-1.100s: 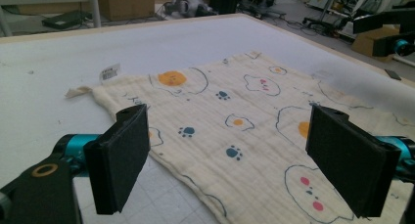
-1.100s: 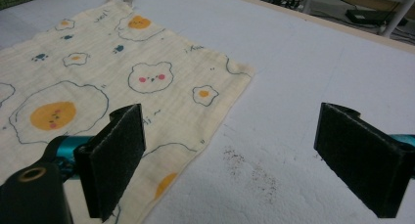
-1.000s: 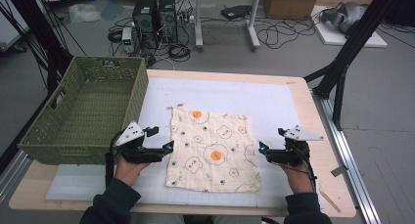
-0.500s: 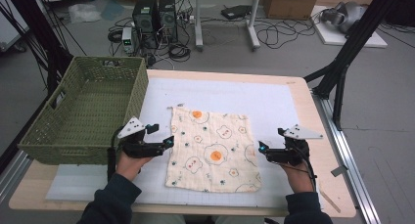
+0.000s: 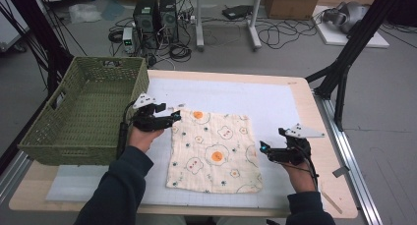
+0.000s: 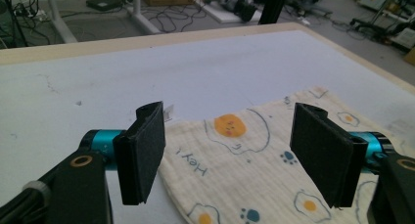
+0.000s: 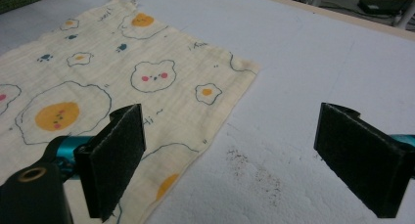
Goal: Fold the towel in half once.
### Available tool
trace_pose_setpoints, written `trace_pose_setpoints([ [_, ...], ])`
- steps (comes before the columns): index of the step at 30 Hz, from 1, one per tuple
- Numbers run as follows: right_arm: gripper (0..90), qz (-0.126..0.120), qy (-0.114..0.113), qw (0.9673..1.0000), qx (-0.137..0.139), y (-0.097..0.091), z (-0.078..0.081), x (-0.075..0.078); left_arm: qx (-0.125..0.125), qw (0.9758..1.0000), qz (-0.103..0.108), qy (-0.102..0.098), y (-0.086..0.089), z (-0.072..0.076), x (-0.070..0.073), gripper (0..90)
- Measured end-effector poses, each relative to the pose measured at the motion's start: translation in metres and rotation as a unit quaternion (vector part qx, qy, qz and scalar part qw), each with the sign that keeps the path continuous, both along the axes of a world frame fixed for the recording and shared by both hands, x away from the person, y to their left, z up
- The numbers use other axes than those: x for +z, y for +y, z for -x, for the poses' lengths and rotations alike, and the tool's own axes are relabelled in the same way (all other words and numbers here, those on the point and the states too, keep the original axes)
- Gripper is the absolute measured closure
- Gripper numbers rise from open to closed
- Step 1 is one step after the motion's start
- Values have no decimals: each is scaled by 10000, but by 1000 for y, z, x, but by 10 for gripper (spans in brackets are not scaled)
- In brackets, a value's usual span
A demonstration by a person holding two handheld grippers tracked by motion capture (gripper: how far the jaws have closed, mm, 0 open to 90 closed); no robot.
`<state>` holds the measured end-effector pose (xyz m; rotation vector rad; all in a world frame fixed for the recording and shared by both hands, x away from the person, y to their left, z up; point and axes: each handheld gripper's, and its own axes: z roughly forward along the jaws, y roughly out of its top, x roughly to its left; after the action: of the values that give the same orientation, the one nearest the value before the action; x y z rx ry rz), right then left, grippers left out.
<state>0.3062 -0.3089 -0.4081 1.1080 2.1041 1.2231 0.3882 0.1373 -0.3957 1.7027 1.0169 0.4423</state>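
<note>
Room: beyond the far edge of the table (image 5: 314, 112) lies a grey floor with computer towers (image 5: 156, 14), loose cables (image 5: 275, 36) and cardboard boxes (image 5: 290, 1).
Table: wooden-edged, covered by a white mat (image 5: 255, 102) that reaches from beside the basket to near the right edge.
Basket: a green woven basket (image 5: 44, 136) stands at the table's left end, touching the mat's left side; nothing shows on its floor.
Cloth: a cream cloth (image 5: 214, 151) printed with fried eggs and bears lies flat on the mat, right of the basket and near the table's middle.
Left gripper: the left gripper (image 5: 172, 120) is between the basket and the cloth, at the cloth's far left corner; its jaws have just been closing yet stand fairly wide, the cloth corner (image 6: 191, 123) below and between them, not pinched.
Right gripper: the right gripper (image 5: 263, 149) hovers just beside the cloth's right edge, far from the basket, jaws wide and holding nothing.
</note>
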Motion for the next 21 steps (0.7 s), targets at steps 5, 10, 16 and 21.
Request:
trace_pose_setpoints([
  [5, 111, -59, 59, 10000, -11, -1, -2, -1, 189, 9991, -171, 350, -3, -24, -13, 321],
  [10, 111, -52, 117, 9999, 16, 1, -3, -1, 479, 9961, -405, 620, -3, -44, -29, 376],
  [16, 111, -75, 90, 9999, 37, 1, -4, -1, 686, 9931, -521, 802, -7, -52, -43, 434],
  [21, 111, -61, 149, 9999, 59, 2, -5, -2, 729, 9907, -730, 887, -13, -54, -51, 485],
])
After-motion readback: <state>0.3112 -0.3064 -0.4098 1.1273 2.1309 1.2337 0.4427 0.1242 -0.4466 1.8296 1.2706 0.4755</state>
